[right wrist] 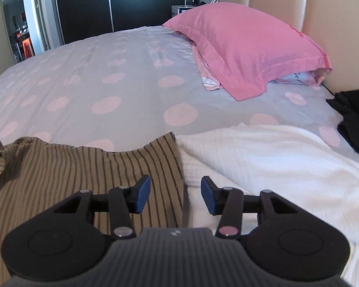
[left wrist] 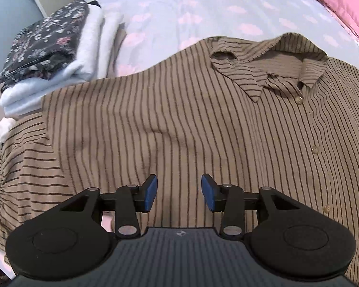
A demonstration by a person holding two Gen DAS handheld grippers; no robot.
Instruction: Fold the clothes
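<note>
Shirt (left wrist: 179,124) flat on bed (right wrist: 107,76), far side free; left gripper (left wrist: 179,192), right gripper (right wrist: 173,195) half-open, empty.

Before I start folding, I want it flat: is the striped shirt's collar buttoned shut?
No, the striped shirt's collar lies spread open.

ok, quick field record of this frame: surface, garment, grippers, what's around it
surface: bed with a pale blue sheet with pink dots
garment: tan striped button-up shirt, spread flat, collar away from the camera
left gripper: open, over the shirt front, nothing between the pads
right gripper: open, over the shirt's edge where it meets a white knitted cloth
folded stack: dark floral piece on top of pale blue ones, beside the shirt
pillow: pink, by the headboard
</note>
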